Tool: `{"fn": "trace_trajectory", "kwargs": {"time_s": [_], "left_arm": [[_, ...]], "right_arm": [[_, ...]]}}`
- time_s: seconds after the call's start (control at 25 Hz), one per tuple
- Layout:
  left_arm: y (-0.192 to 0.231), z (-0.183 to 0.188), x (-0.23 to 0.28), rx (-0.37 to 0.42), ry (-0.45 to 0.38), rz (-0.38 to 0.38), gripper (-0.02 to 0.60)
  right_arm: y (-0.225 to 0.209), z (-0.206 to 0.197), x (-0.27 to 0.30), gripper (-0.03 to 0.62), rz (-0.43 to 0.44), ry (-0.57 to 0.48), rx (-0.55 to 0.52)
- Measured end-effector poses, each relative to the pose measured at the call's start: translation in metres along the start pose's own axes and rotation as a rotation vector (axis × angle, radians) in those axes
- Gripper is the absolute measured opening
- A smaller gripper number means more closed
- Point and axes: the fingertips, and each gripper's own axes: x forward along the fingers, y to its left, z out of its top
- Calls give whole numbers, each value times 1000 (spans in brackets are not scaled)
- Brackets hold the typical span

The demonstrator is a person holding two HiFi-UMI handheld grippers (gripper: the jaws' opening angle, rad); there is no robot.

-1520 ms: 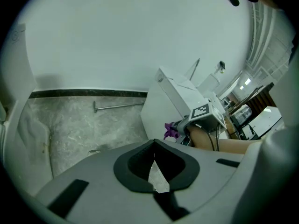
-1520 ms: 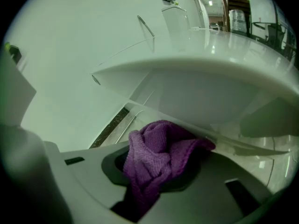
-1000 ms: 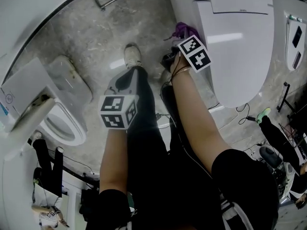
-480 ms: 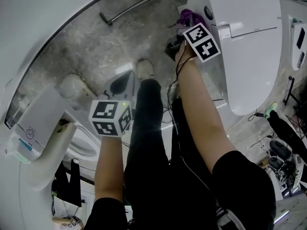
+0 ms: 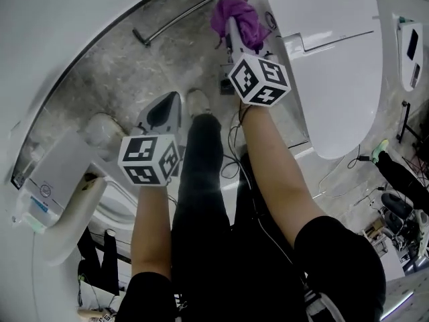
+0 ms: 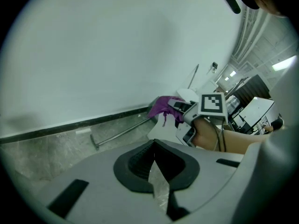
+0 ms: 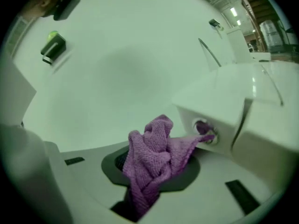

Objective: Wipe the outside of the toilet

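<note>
The white toilet (image 5: pixel 328 59) stands at the upper right of the head view with its lid down. My right gripper (image 5: pixel 233 32) is shut on a crumpled purple cloth (image 5: pixel 236 17) and holds it beside the toilet's rear corner. In the right gripper view a corner of the cloth (image 7: pixel 154 164) touches a round knob (image 7: pixel 205 129) on the toilet's side (image 7: pixel 252 120). My left gripper (image 5: pixel 163 111) hangs over the floor to the left, jaws shut with nothing between them (image 6: pixel 154 146). Its view shows the right gripper (image 6: pixel 180 107) and the cloth (image 6: pixel 162 105) from the side.
A metal bar (image 5: pixel 181 12) lies on the marble floor along the white wall. Another white bowl with a raised lid (image 5: pixel 67 206) stands at the lower left. The person's legs (image 5: pixel 201 200) and cables (image 5: pixel 335 173) fill the floor below me. A wall panel (image 5: pixel 410 45) is at the far right.
The right gripper has risen from low beside the toilet up to its rear corner, bringing the purple cloth into full view. The left gripper has stayed roughly where it was.
</note>
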Motion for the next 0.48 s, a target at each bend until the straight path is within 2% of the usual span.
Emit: {"fn": "trace_trajectory", "kwargs": {"time_s": [0.12,0.2,0.36,0.48], "left_arm": [[-44,17,-13,95,-58,42,8],[-89,32,-19,143,-116,34,8],[-201,54,-47,155,-209,-42,8],[-284,58,-88,162,-268,-47,8]], "right_arm": [[13,44,-62,92,83,-45,-39],[8,79,-110,92,104,-71,-109],[-26,154,-223,92,79,-139,-180],[-42,200,-314,92,59,-156,-214]]}}
